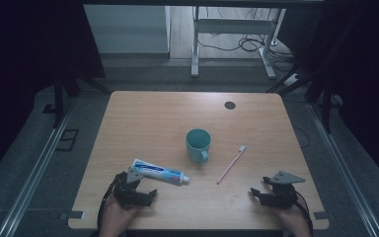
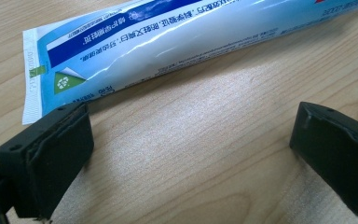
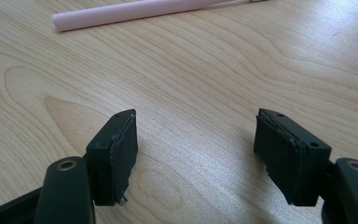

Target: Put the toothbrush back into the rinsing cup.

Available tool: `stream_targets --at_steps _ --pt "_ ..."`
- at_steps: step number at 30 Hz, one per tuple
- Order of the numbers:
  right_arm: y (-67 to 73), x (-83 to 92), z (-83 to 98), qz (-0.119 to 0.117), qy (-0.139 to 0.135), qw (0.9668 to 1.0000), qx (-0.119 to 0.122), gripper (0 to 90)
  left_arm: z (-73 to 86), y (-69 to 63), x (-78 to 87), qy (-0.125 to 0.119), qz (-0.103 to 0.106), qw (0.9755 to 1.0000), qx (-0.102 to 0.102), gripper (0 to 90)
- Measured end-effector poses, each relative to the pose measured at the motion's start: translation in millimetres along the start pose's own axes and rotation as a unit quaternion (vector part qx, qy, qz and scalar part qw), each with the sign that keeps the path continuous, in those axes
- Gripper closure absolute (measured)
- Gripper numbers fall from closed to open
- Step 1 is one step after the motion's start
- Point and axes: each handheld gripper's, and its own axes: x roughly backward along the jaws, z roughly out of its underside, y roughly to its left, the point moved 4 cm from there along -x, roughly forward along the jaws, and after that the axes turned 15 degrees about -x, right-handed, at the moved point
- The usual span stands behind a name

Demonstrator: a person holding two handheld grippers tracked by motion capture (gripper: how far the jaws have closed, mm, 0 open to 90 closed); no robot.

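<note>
A white and blue toothpaste tube (image 1: 159,172) lies on the wooden table (image 1: 153,118), left of centre near the front. My left gripper (image 1: 145,196) rests just in front of its flat end, open, with bare wood between the jaws. Up close in the left gripper view, the toothpaste tube (image 2: 177,37) lies just beyond the left gripper (image 2: 191,140). A teal mug (image 1: 198,144) stands upright mid-table. A pink toothbrush (image 1: 230,165) lies to its right, bristles pointing away. My right gripper (image 1: 257,193) sits open near the front right; in its own view the right gripper (image 3: 196,144) faces the toothbrush handle (image 3: 135,11).
A round dark grommet (image 1: 230,105) is set in the table near its far edge. Beyond the table stand a white desk frame (image 1: 232,39) and cables on the floor. Dark curtains hang on both sides.
</note>
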Motion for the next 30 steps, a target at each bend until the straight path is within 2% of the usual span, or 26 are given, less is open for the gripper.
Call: stream_targets --at_steps 25,30 --pt "0.5 0.4 0.2 -0.002 0.000 1.0000 -0.001 30.7 0.0 0.0 0.0 0.000 0.000 1.0000 0.000 0.0" --pt "0.9 1.2 -0.3 -0.011 0.002 0.9999 -0.007 33.1 0.0 0.1 0.0 0.000 0.000 1.0000 0.000 0.0"
